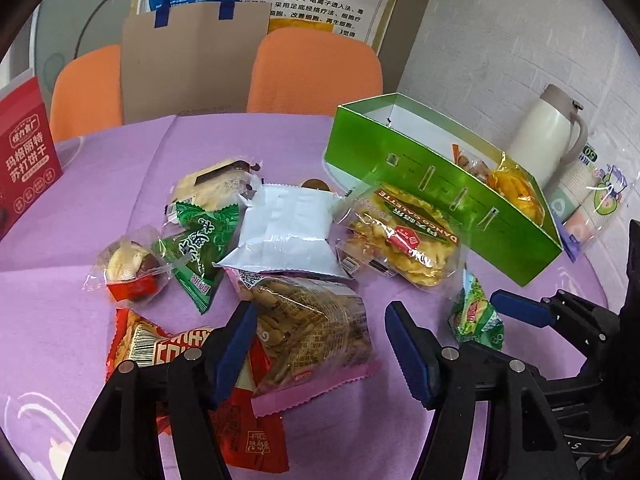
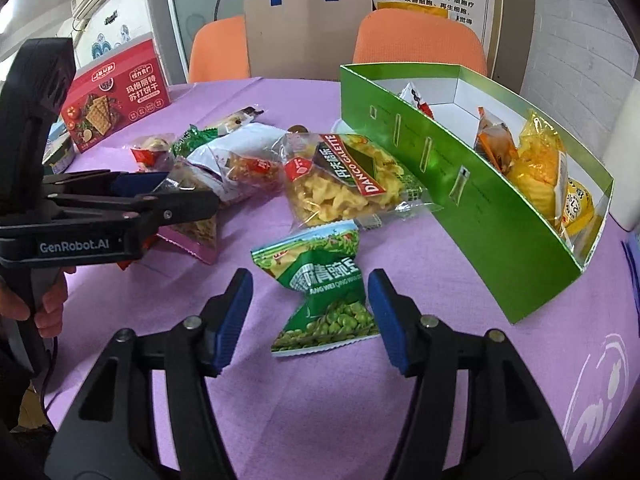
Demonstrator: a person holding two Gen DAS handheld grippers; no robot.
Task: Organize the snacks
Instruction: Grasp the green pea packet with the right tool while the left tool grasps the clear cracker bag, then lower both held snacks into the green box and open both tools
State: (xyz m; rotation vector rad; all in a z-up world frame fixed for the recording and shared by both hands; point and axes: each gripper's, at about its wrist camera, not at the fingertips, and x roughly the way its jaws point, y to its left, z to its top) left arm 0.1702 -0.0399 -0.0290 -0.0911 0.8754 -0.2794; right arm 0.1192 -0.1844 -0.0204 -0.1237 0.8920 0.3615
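Each fisheye view looks forward and steeply down along its own gripper's two fingers, close above the purple tablecloth. The left wrist view hangs over the snack pile, with the right gripper at its right edge; the right wrist view sits nearer the green box, with the left gripper at its left. Both face the orange chairs and share the pile, the box and the green pea packet.

A: What colour is the table cloth?
B: Lilac, with white motifs at its edge.
A: And the box?
B: Bright green outside, white inside. The pea packet is green too.
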